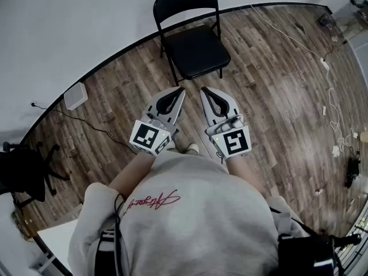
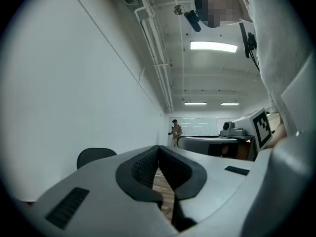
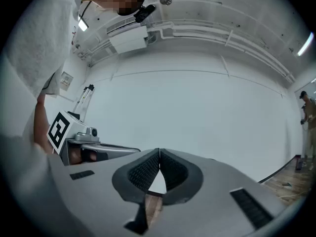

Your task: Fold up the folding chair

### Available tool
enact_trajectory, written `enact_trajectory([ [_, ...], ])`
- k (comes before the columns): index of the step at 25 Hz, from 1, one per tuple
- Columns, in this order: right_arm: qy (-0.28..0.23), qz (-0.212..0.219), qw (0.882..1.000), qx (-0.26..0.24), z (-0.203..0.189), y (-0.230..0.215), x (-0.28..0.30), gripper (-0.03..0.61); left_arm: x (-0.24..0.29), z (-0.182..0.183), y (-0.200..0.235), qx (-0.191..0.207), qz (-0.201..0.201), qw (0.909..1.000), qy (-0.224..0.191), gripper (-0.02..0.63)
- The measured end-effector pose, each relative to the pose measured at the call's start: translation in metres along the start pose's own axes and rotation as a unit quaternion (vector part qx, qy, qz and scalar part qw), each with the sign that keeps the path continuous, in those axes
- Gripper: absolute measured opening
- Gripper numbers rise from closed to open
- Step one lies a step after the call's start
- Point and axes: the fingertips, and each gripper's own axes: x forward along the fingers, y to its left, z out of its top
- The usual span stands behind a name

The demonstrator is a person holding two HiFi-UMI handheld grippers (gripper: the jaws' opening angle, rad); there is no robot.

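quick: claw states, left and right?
Left claw: closed, holding nothing.
Right claw: closed, holding nothing.

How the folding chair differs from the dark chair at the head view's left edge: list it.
The folding chair shows whole; the dark chair is cut off by the frame edge. The folding chair stands unfolded on slim straight legs; the dark chair rests on a spoked base. Both are black and stand on the wood floor.
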Motion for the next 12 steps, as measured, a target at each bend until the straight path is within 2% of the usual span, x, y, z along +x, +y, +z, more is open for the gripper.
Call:
enact_trajectory([
  [12, -0.001, -0.001, 1.000, -0.001, 0.0007, 0.0000, 0.0017, 0.017, -0.0007, -0.0024, 0.0006, 0.001, -0.001, 1.0000, -0.004, 0.015],
])
